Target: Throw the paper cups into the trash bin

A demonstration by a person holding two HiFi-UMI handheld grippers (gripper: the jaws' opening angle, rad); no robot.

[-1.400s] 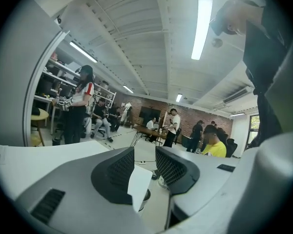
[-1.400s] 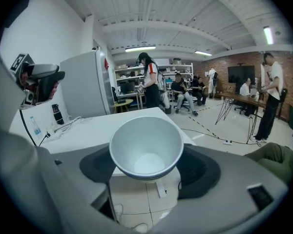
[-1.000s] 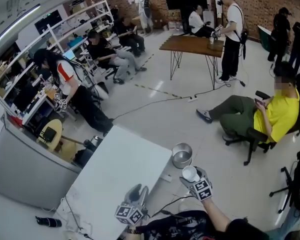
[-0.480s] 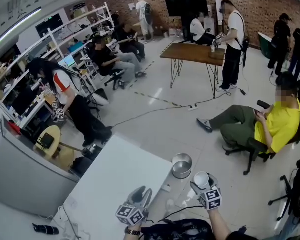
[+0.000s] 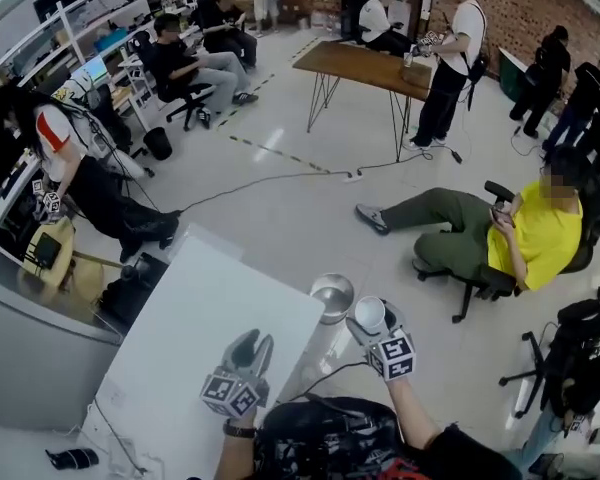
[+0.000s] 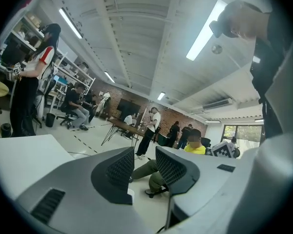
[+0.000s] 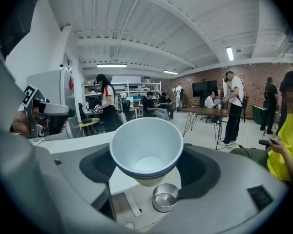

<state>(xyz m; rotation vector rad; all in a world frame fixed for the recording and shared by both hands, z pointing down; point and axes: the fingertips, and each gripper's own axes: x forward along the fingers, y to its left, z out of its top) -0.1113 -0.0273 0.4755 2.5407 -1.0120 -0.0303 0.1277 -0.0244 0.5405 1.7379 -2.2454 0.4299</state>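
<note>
My right gripper (image 5: 371, 320) is shut on a white paper cup (image 5: 369, 314), held upright with its mouth up. In the right gripper view the cup (image 7: 146, 149) sits between the jaws, and a round metal trash bin (image 7: 164, 197) stands on the floor below it. In the head view the trash bin (image 5: 331, 297) is beside the table's corner, just left of the cup. My left gripper (image 5: 250, 351) hovers over the near edge of the white table (image 5: 200, 328). Its jaws (image 6: 145, 167) stand a little apart with nothing between them.
A person in a yellow shirt (image 5: 540, 233) sits on an office chair to the right, legs stretched across the floor. A cable (image 5: 270, 183) runs over the floor beyond the table. Several people, a wooden table (image 5: 365, 66) and shelves (image 5: 100, 28) are farther off.
The head view has swung, so everything shifted left and up. The right gripper with the cup stays just right of the bin, and has drawn level with it. The left gripper stays at the table's near edge.
</note>
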